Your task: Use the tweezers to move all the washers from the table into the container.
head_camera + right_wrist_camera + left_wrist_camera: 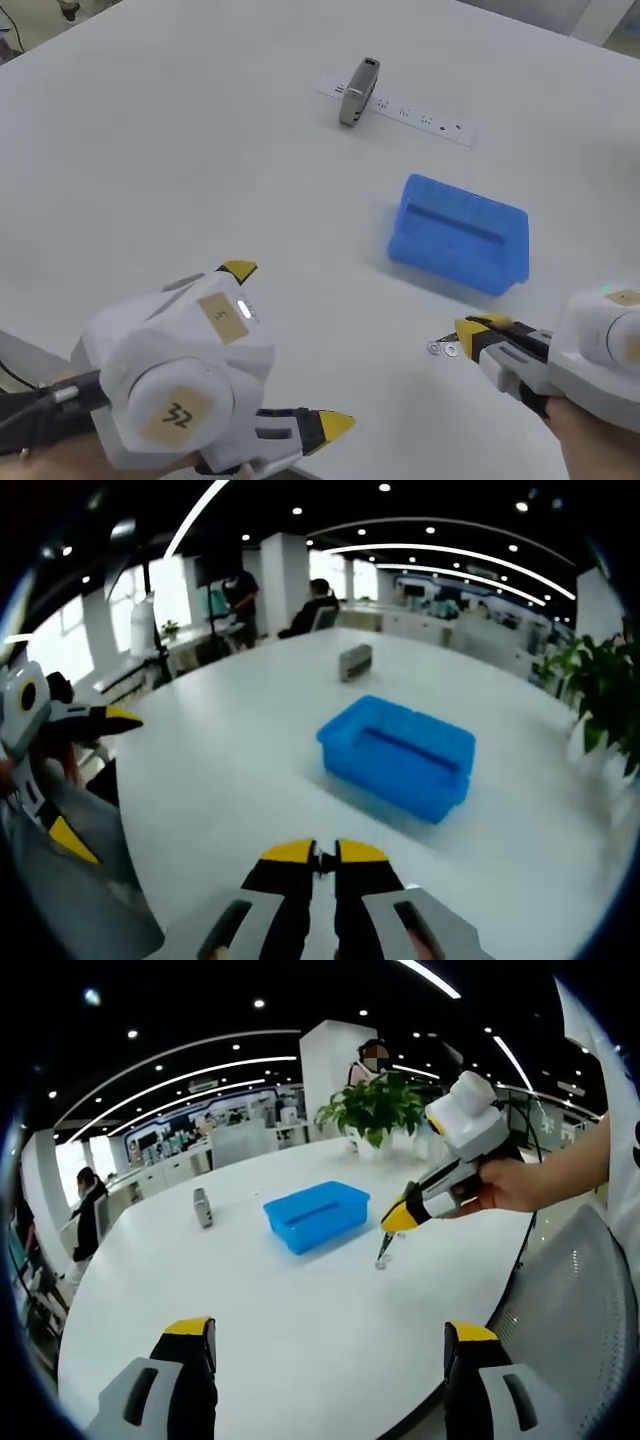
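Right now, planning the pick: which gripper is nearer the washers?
Right. The right gripper, shut on tweezers, sits just beside the washers; the left gripper hangs open, far off to their left.

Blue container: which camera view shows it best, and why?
The right gripper view: the blue container sits large and central, its hollow inside plain. The head view shows it from above, blurred; the left gripper view shows it smaller.

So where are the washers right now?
In the head view the washers lie on the table at lower right, beside the tweezers held by the right gripper, below the blue container.
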### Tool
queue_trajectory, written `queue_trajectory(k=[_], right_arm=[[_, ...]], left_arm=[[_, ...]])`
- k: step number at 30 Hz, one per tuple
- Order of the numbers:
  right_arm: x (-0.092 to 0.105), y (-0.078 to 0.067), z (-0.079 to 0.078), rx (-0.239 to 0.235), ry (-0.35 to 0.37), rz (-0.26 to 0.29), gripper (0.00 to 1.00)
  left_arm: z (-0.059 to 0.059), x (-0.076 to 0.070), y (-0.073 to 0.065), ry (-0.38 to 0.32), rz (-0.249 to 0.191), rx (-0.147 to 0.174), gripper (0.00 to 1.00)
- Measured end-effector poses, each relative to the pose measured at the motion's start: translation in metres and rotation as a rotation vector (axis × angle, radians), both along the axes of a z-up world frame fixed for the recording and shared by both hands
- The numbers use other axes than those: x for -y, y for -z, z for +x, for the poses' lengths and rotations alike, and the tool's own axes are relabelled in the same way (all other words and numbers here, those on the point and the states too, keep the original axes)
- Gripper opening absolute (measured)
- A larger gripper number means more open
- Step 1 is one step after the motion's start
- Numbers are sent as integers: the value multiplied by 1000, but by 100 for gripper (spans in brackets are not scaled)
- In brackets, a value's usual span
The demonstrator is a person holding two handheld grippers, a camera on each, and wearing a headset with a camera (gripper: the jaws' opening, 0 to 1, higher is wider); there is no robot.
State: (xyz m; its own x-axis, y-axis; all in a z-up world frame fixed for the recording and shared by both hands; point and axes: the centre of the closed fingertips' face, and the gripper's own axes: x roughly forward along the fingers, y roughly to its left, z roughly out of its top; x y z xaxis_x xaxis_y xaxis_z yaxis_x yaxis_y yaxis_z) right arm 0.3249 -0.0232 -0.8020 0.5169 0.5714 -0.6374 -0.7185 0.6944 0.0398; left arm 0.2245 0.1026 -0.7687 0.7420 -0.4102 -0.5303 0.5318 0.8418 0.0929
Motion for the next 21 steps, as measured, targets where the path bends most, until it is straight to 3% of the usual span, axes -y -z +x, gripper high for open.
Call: queue_trajectory(k=[21], right_arm=[[1, 10, -2, -63, -30, -81, 3]], left_arm=[[-1, 0, 2, 2, 13, -2, 96]])
